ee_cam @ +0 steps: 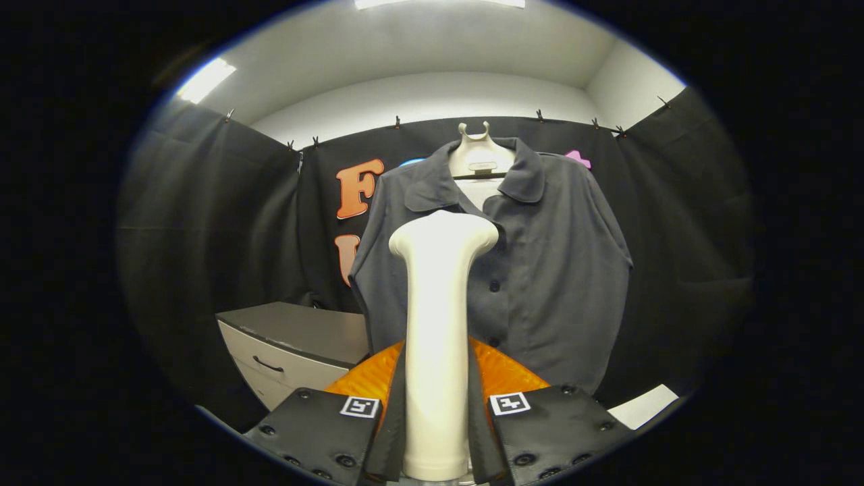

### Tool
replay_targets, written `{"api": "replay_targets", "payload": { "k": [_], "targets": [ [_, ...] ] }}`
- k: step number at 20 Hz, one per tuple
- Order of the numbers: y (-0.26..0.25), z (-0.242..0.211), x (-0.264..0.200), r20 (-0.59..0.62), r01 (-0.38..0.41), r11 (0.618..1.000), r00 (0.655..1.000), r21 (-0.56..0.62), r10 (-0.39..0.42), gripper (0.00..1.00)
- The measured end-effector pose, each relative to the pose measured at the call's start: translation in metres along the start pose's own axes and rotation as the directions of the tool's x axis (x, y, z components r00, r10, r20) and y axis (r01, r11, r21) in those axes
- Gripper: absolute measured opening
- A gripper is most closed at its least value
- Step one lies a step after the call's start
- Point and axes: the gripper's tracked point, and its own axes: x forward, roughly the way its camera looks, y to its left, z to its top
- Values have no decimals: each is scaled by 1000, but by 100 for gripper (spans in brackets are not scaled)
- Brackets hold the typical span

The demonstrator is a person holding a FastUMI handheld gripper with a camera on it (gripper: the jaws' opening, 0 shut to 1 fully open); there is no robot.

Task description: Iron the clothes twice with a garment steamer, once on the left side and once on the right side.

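The garment steamer (437, 337) stands upright between the two fingers of the gripper (437, 418), which are clenched on its handle from both sides. Its rounded head rises in front of the dark grey shirt (540, 270), which hangs buttoned on a pale hanger (480, 158) against the black cloth wall. A drawer cabinet (290, 351) sits beside the shirt.

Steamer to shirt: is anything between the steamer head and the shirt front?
Nothing visible is. The gripper is shut on the steamer, whose head rises in front of the shirt on its hanger. The cabinet sits off to the side, below the shirt.
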Motion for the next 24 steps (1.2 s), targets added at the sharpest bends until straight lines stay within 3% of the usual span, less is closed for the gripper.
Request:
{"api": "replay_targets", "payload": {
  "k": [10,24],
  "targets": [
    [14,-3,72,-27,24,1000,999,-6,-24,45],
    [13,-22,78,-37,78,997,996,-24,-79,45]
  ]
}}
